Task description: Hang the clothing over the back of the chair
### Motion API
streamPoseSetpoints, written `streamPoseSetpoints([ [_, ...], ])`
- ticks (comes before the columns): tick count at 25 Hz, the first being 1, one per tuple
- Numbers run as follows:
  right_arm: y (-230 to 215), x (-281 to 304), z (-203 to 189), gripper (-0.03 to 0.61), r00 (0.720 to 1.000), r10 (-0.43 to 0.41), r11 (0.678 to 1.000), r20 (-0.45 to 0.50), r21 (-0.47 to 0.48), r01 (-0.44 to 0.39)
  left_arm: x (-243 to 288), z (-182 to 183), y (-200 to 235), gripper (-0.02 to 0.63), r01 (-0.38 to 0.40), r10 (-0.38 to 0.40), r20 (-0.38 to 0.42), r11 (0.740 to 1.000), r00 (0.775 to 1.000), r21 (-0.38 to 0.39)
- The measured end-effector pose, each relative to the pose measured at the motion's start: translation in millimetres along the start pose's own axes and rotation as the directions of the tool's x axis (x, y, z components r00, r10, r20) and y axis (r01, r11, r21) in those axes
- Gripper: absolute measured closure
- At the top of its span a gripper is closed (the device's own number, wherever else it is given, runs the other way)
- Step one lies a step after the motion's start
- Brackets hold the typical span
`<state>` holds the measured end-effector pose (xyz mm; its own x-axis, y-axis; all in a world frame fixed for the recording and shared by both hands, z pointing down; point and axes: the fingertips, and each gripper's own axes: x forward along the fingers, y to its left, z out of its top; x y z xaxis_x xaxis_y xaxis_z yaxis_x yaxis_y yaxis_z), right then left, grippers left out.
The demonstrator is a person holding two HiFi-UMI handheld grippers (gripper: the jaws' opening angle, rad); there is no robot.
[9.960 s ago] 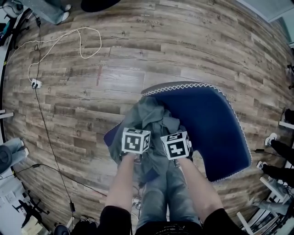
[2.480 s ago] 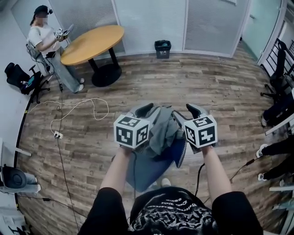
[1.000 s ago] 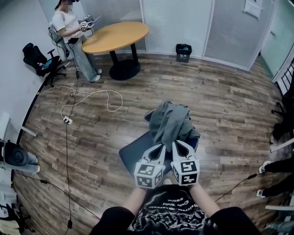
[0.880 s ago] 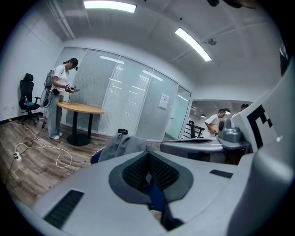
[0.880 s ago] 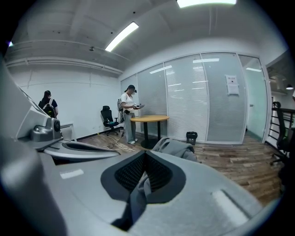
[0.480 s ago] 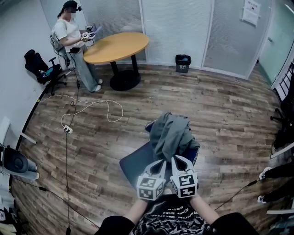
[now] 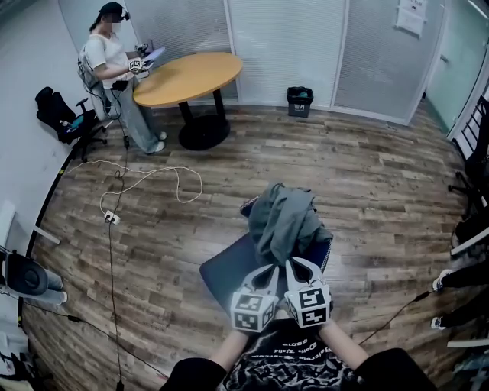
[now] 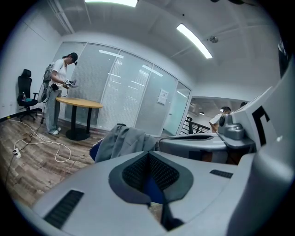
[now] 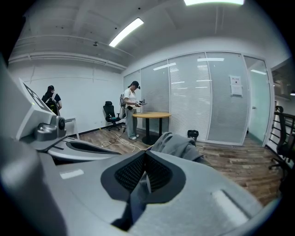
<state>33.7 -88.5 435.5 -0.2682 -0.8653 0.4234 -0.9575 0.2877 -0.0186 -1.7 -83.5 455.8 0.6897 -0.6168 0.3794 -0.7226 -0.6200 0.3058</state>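
The floor (image 7: 367,176) was wood-look plank in mixed browns, running to a wall of frosted glass partitions (image 7: 283,38) with blinds along the top of the head view. In the upper left stood a round wooden tabletop (image 7: 187,76) on a black pedestal, with a person (image 7: 114,69) beside it holding a pair of devices, and a black office chair (image 7: 65,114) against the left wall. A white cable (image 7: 153,183) looped across the boards at left, and a small black bin (image 7: 299,100) sat at the foot of the partitions. A paper notice (image 7: 410,17) hung on the glass in the upper right, its print too small to read; the only other markings were black-and-white square patterns on the gripper cubes. At centre stood the blue chair (image 7: 229,271), and the grey clothing (image 7: 286,218) lay draped in a bunch over its back, hanging down toward the seat. The left gripper (image 7: 271,269) and right gripper (image 7: 293,264) sat side by side at lower centre, pointing up the frame at the chair. In each gripper view the dark ribbed fingers (image 8: 133,173) (image 9: 159,173) were pressed together with nothing pinched, and the clothing showed beyond the tips, just above them and apart from them
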Motion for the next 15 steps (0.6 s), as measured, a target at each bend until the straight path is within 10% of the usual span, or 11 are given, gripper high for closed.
streamPoseSetpoints([
  [15,-2.7,-1.9,-3.0,0.574,1.0,0.005,1.0,-0.006,-0.009,-0.005,3.4,-2.3,-0.6,0.604,-0.004,0.004,0.001,1.0,1.0,0.016],
])
